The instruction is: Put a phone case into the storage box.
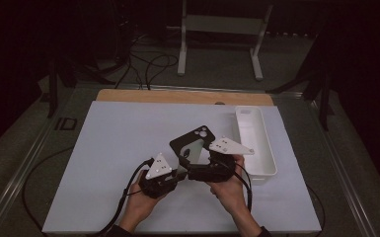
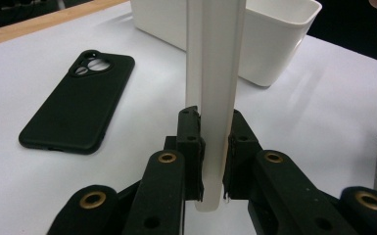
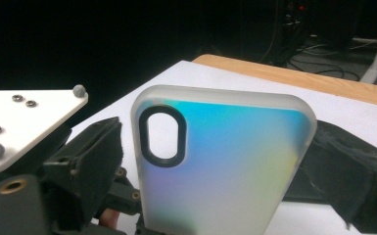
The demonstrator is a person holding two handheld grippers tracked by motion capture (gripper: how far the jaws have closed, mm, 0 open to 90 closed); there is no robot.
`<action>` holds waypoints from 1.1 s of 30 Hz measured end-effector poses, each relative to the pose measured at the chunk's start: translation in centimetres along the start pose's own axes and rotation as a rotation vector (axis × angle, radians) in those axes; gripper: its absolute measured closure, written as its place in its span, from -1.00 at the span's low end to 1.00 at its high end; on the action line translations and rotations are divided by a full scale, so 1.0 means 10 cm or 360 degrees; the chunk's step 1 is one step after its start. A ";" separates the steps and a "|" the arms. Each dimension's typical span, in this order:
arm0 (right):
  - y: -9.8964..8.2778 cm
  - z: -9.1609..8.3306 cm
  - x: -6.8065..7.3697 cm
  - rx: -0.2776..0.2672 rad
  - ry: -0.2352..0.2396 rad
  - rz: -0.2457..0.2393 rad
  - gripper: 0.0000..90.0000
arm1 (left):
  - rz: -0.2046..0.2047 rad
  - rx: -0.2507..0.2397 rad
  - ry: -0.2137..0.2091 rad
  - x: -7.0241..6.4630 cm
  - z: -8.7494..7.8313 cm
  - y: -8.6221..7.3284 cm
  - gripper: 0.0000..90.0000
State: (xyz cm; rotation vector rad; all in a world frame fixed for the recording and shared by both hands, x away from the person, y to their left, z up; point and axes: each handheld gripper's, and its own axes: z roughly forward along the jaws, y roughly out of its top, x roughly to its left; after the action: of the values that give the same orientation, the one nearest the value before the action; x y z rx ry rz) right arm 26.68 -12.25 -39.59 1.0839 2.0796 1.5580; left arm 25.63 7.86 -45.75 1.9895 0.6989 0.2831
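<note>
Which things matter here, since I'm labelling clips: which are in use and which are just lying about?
In use: frosted case, left gripper, right gripper.
Lying about: black case, white bin.

My left gripper is clamped tight, while my right gripper stands wide open, both hands held close together.

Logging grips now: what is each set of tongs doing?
Left tongs: closed on the translucent phone case.
Right tongs: open around that case; contact cannot be told.
</note>
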 end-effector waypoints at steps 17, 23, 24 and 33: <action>-0.01 0.01 0.01 0.0007 -0.0038 0.0001 -0.63 | -0.0005 -0.0016 -0.0015 -0.01 0.01 0.00 0.79; -0.01 0.00 0.01 0.0006 -0.0030 -0.0002 -0.63 | 0.0002 -0.0019 -0.0015 -0.01 0.00 0.00 0.78; -0.01 0.00 0.01 0.0005 -0.0031 -0.0001 -0.63 | 0.0005 -0.0021 -0.0012 -0.01 0.00 0.00 0.76; 0.00 -0.01 -0.02 -0.0001 -0.0038 0.0004 -0.63 | -0.0011 -0.0057 0.0012 0.00 -0.07 0.01 0.23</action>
State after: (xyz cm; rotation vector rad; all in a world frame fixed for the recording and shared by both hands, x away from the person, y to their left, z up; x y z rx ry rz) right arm 26.72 -12.49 -39.56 1.1001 2.0631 1.5394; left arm 25.34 8.36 -45.30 1.9526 0.7004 0.2971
